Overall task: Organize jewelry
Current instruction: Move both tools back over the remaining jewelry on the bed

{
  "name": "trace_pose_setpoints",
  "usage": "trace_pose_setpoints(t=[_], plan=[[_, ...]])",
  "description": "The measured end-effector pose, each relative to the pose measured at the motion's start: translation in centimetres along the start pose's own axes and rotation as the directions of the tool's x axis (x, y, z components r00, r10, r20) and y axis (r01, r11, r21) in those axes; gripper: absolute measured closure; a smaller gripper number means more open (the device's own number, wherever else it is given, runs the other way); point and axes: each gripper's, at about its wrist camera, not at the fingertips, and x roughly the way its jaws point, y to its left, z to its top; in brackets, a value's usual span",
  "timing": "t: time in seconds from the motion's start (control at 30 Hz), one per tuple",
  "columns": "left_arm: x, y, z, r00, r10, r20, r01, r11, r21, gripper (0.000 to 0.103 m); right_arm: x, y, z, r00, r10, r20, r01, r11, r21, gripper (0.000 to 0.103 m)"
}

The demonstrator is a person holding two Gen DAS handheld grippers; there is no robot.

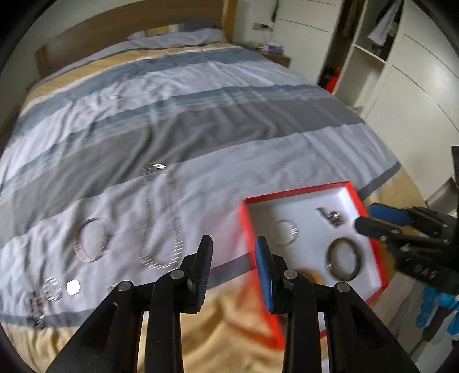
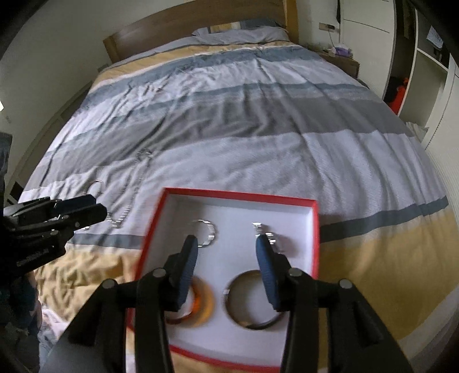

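Note:
A red box with a white floor [image 1: 355,198] [image 2: 287,258] lies on the bed. In it lie a silver bangle [image 2: 208,232], a silver chain piece [image 2: 265,233], an amber bangle [image 2: 200,304] and a dark metal bangle [image 2: 252,301] [image 1: 344,262]. On the duvet to its left lie a clear bangle [image 1: 91,239], a long silver necklace [image 1: 162,215] and small silver pieces [image 1: 53,288]. My left gripper [image 1: 233,251] is open and empty above the duvet beside the box. My right gripper [image 2: 226,248] is open and empty above the box.
The striped duvet [image 2: 229,114] covers the whole bed, with a wooden headboard [image 2: 186,20] at the far end. A white wardrobe with open shelves [image 1: 401,71] stands to the right. A bedside table [image 2: 344,57] stands by the headboard.

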Motion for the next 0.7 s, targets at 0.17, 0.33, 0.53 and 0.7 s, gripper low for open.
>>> trace_pose_setpoints(t=[0.17,0.33,0.53,0.7], plan=[[-3.1,4.8,-1.6,0.996,0.089,0.02,-0.087,0.992,-0.09,0.062,-1.2,4.0,0.4,1.0,0.026,0.008,-0.025,0.999,-0.045,0.063],[-6.4,9.6,-3.6,0.986,0.166,0.03,-0.158,0.972,-0.172,0.057,-2.0,7.9,0.8,0.998,0.058,0.017,-0.057,0.995,-0.086,0.063],[-10.0,14.9,-7.3,0.97,0.243,0.029,-0.228,0.939,-0.258,0.045,-2.3,12.4,0.8,0.995,0.094,0.012,-0.091,0.984,-0.151,0.063],[-12.5,18.3,-10.0,0.955,0.297,0.018,-0.277,0.91,-0.309,0.042,-2.2,15.6,0.9,0.993,0.118,-0.006,-0.117,0.975,-0.188,0.063]])
